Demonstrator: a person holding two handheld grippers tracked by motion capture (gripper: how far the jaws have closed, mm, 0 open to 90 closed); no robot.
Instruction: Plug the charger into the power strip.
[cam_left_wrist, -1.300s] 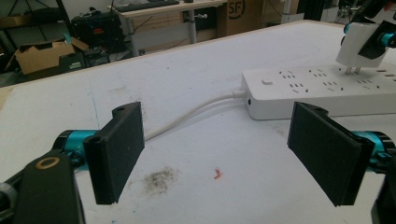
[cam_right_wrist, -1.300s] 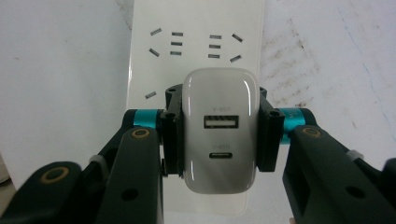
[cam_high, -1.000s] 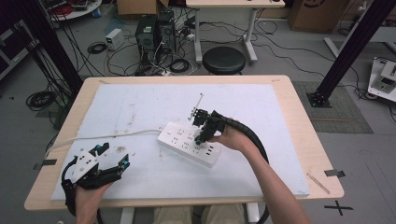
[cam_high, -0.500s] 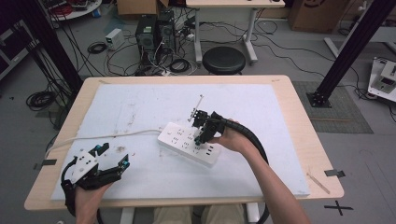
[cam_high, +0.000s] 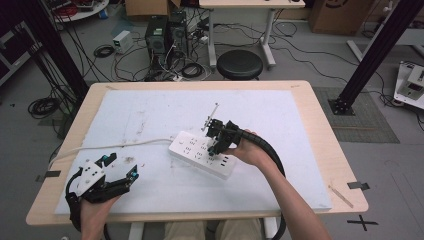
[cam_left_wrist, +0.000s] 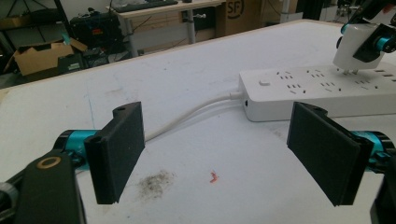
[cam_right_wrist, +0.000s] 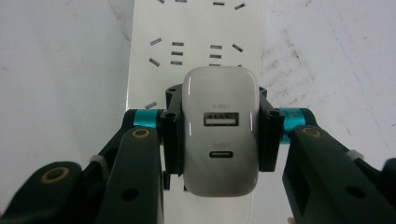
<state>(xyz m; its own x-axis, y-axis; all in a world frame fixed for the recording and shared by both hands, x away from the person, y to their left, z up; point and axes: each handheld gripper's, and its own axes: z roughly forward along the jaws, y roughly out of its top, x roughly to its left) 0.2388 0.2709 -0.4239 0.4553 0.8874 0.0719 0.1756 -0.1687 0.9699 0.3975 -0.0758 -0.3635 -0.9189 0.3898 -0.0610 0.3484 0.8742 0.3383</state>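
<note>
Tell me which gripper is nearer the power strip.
Right. The right gripper holds a white charger right over the power strip, prongs at its sockets. The left gripper sits open near the table's front-left edge, well clear.

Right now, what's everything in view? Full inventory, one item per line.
charger: 1, white, in the right gripper's jaws over the power strip, prongs at its slots
power strip: 1, white, mat centre
strip cable: 1, white, trails left off the mat
mat: 1, white, covers the table
table: 1, light wood
stool: 1, black, on the floor beyond the table
left gripper: 1, black, open, near-left
right gripper: 1, black, clamps the charger
</note>
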